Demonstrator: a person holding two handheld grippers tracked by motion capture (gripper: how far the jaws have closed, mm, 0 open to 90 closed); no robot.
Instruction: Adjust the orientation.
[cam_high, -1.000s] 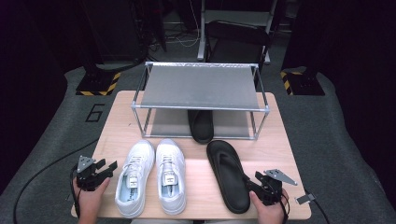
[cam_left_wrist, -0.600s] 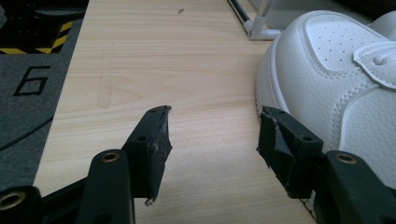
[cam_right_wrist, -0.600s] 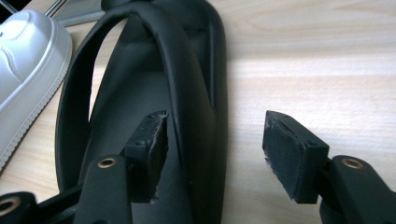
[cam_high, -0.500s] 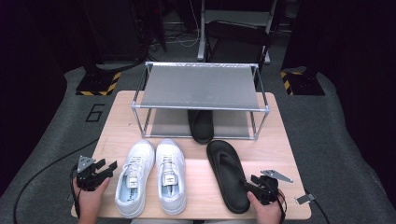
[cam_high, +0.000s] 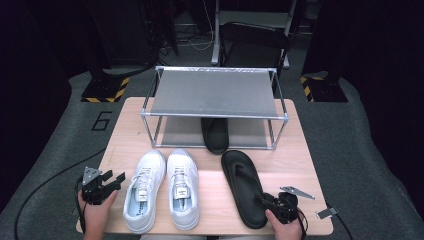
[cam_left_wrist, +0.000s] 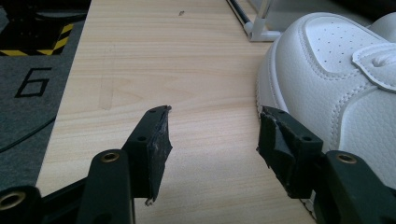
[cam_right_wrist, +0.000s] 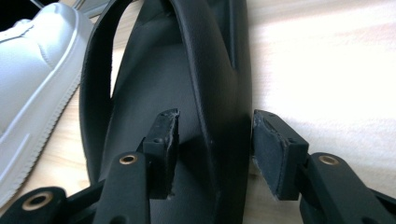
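A black flip-flop lies on the wooden table, right of a pair of white sneakers. My right gripper is at its heel end. In the right gripper view, this gripper is open and straddles the right rim of the flip-flop: one jaw is over the footbed, the other outside the edge. At the table's left edge my left gripper is open. In the left gripper view, nothing lies between the fingers of the left gripper, and the left sneaker is beside its right jaw.
A metal shoe rack stands at the back of the table, with a second black flip-flop on its lower level. Dark floor mats surround the table. A white sneaker lies left of the flip-flop in the right gripper view.
My right gripper has moved left and forward from beside the flip-flop onto its heel rim. The left gripper has stayed still.
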